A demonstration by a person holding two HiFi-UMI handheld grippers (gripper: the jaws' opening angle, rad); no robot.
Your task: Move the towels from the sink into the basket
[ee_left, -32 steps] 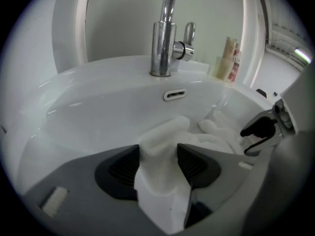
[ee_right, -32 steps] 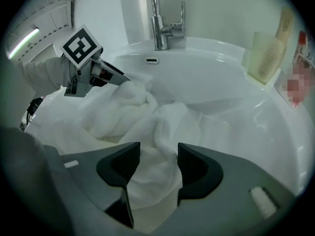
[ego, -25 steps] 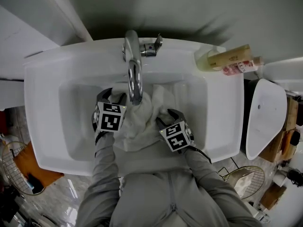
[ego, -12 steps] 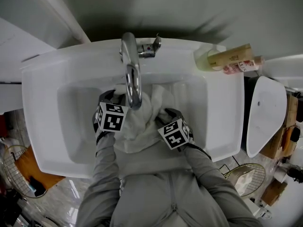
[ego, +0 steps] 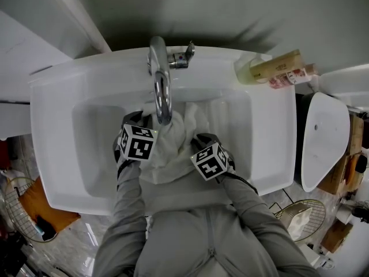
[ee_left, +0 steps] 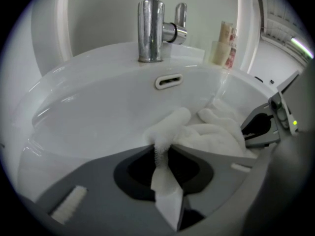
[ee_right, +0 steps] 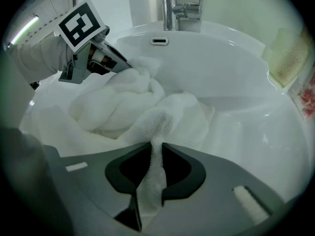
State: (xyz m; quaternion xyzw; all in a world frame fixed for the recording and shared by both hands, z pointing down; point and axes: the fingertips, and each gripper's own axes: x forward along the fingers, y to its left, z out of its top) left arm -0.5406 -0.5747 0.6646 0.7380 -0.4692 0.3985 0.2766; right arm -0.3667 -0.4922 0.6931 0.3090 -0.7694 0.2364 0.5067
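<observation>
A crumpled white towel (ego: pixel 172 146) lies in the basin of the white sink (ego: pixel 57 103), under the tap. My left gripper (ego: pixel 138 123) is at its left side and has just been closing. Its jaws now pinch a fold of the towel (ee_left: pixel 216 132), as the left gripper view (ee_left: pixel 160 149) shows. At the towel's right side, my right gripper (ego: pixel 200 141) has also just been closing and is shut on a raised ridge of the towel (ee_right: pixel 128 102), seen in the right gripper view (ee_right: pixel 156 149). Each gripper shows in the other's view: the left gripper (ee_right: pixel 118 65), the right gripper (ee_left: pixel 248 131).
The chrome tap (ego: pixel 162 91) arches over the towel between the grippers. Bottles and tubes (ego: pixel 277 71) stand on the sink's back right ledge. A white toilet lid (ego: pixel 324 137) is to the right. Wire baskets stand on the floor at the lower right (ego: pixel 300 215) and lower left (ego: pixel 14 203).
Both grippers have stayed at the same spots on the towel. The right gripper's marker cube has rolled a little.
</observation>
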